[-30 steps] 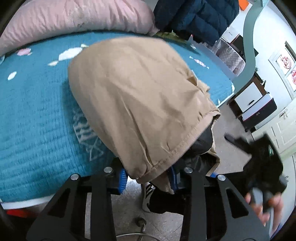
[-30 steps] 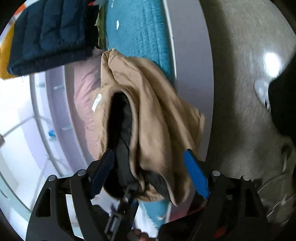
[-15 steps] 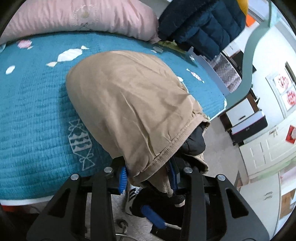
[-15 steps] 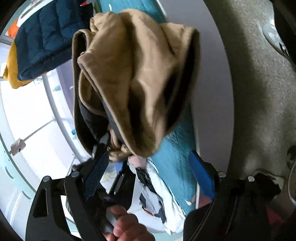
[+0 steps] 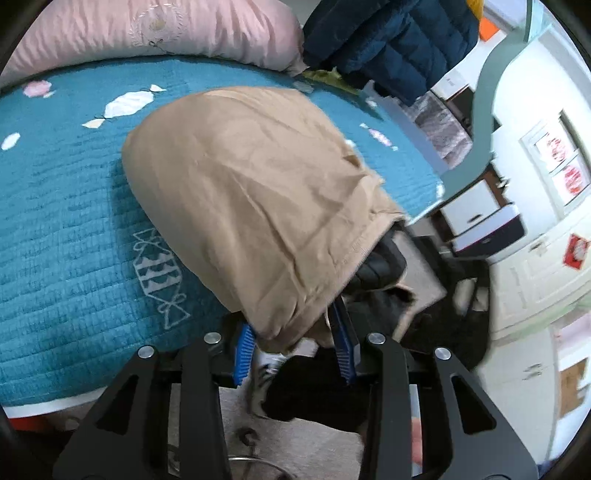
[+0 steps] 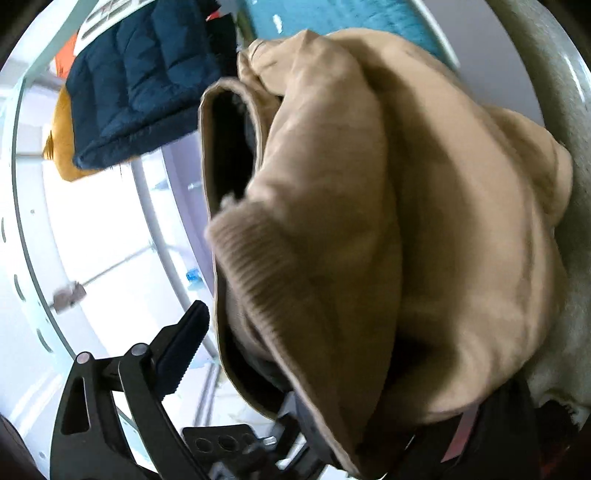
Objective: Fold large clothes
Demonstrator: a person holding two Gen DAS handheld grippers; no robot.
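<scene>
Garment, tan, large [image 5: 258,206] — lies across the teal quilted bedspread [image 5: 66,236], one hemmed end hanging over the bed's near edge. Dark lining shows at the open end.

Left gripper [image 5: 295,347] — black frame, 2 blue pads. Clenched on a bunched fold of the tan garment at the bed's edge; cloth fills the narrow gap between the pads.

Right gripper [image 6: 295,369] — jaws opening, spread wide. Only 1 finger [image 6: 184,339] shows clearly, at lower left, standing apart from the cloth with its toothed face bare. The other side is hidden behind the garment [image 6: 406,221], which hangs close before the lens, with a ribbed cuff [image 6: 255,254] nearest. Cloth lies in the span of the jaws, but no pad is seen pressing on it.

Pillow, pink [image 5: 147,33] — at the far side of the bed, touching the bedspread.

Jacket, navy, quilted [image 5: 388,40] — beside the pillow at the bed's far corner; also in the right view [image 6: 140,81], with an orange-yellow item [image 6: 59,147] just beside it.

Floor, grey [image 5: 295,450] — below the bed's edge; a sneaker [image 5: 269,365] shows between the left gripper's fingers.
</scene>
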